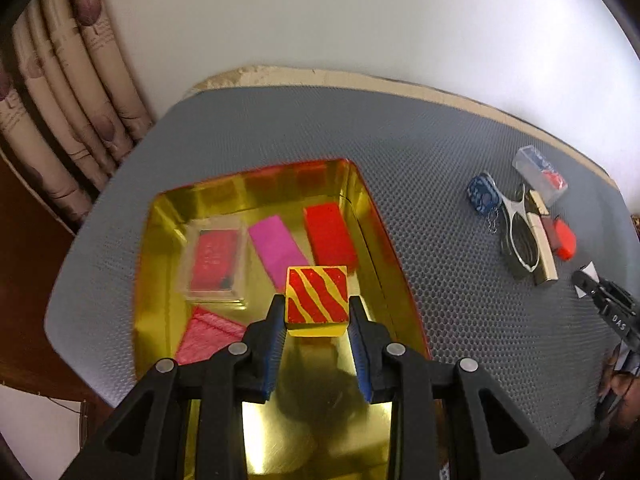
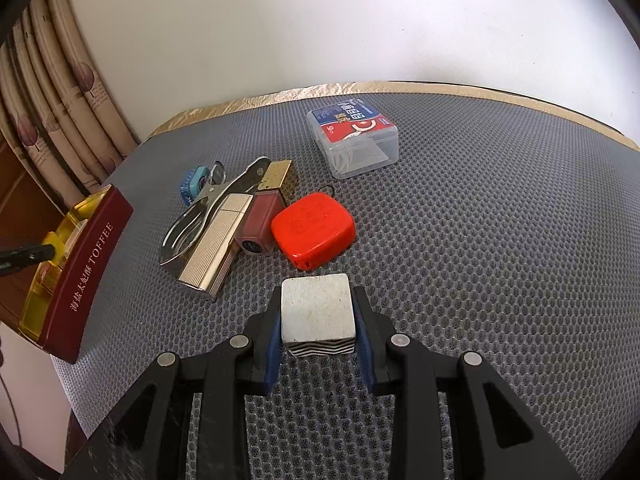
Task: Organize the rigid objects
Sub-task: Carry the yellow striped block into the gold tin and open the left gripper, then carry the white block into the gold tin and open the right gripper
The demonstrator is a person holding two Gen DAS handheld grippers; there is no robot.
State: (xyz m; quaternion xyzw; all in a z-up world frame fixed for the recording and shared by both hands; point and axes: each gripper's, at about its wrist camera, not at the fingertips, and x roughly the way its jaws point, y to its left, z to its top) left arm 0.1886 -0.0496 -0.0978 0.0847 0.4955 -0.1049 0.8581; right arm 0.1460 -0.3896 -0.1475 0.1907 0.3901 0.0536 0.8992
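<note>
A red-and-yellow striped cube [image 1: 317, 295] is clamped between the pads of the left claw [image 1: 316, 312] and is held above the gold-lined tin [image 1: 362, 196], which sits toward the left edge of the grey mesh-covered tabletop [image 1: 440, 160]. Inside the tin a clear case with a red insert [image 1: 214, 264], a pink block [image 1: 278, 252], a red block [image 1: 330, 236] and a textured pink piece [image 1: 208, 338] are seen lying flat. A white-topped cube with black-and-white striped sides [image 2: 318, 314] is gripped by the right claw [image 2: 318, 320], whose jaws are closed tight on it, near the front middle of the tabletop. Just beyond it, a red rounded case [image 2: 314, 236], a ribbed gold lighter [image 2: 214, 252], a dark red bottle with a gold cap [image 2: 262, 216], a metal clip [image 2: 192, 220] and a small blue item [image 2: 194, 184] are clustered together, touching or overlapping. A clear plastic box with a blue-and-red label [image 2: 354, 142] is set apart toward the far edge.
</note>
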